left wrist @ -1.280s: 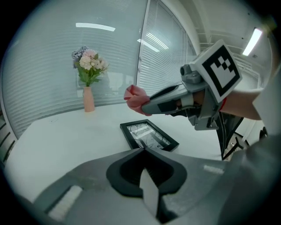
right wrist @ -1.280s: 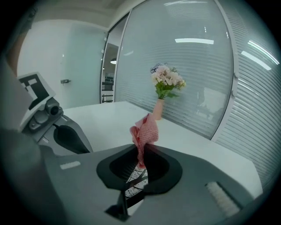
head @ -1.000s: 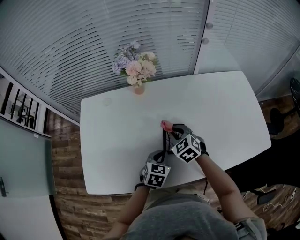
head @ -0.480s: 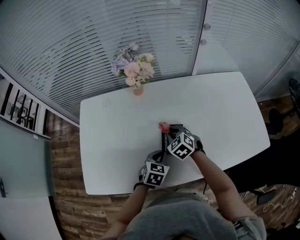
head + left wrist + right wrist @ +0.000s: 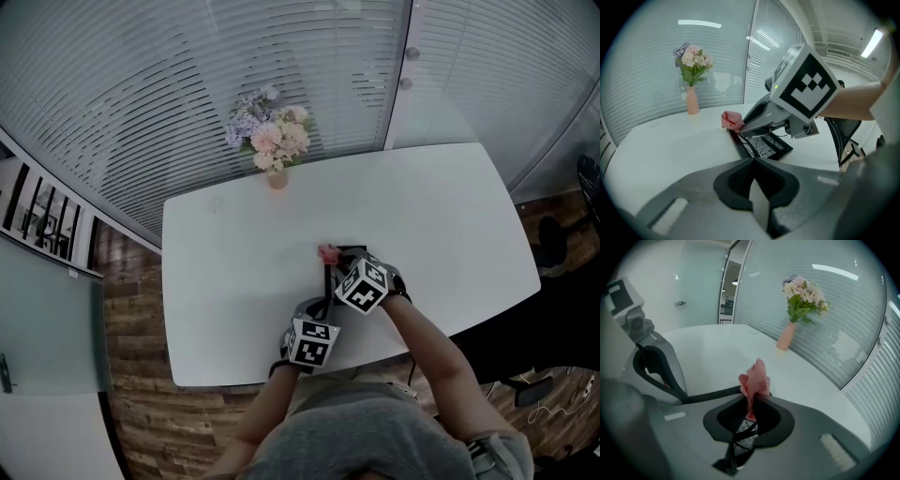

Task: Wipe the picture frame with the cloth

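We see the white counter (image 5: 225,272), with a vase of flowers (image 5: 273,141) near its far edge and the black picture frame (image 5: 765,148) toward the near edge. Our left claw (image 5: 753,161) is pressed together on the frame's near edge. Our right claw (image 5: 752,401) reaches over the frame and pinches the pink cloth (image 5: 754,377), whose bunched end sits at the frame's far corner.
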The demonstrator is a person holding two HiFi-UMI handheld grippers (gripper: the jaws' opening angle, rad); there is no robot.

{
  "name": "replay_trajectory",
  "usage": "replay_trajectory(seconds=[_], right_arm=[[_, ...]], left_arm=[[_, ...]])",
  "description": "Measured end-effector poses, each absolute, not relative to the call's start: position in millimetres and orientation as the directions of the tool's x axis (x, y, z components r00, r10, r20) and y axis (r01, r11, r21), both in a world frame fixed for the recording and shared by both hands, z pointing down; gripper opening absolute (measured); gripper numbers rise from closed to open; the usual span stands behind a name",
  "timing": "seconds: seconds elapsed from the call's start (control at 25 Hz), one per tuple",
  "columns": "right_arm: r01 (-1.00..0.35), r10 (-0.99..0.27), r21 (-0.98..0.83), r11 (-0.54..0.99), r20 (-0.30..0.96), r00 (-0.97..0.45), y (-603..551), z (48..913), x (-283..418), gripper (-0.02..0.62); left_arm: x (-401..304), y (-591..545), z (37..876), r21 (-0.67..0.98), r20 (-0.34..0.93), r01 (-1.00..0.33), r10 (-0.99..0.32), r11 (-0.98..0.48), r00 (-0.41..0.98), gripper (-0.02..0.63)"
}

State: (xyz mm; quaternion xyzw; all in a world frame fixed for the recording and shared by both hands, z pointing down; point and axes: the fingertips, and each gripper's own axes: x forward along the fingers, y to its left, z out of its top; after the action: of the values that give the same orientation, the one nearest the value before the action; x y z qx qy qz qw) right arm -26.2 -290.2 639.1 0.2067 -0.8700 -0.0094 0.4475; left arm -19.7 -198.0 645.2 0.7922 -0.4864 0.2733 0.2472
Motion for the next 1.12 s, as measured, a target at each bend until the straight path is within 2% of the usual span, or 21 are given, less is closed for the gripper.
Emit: replay_trajectory(seconds=[1.12], right_arm=[[-0.184, -0.187, 0.103, 0.978, 0.825, -0.533, -220, 640, -19, 0.040]], left_arm=[[-21, -201, 645, 0.123, 0.658, -0.913, -0.657, -0.389, 0.369, 0.003]])
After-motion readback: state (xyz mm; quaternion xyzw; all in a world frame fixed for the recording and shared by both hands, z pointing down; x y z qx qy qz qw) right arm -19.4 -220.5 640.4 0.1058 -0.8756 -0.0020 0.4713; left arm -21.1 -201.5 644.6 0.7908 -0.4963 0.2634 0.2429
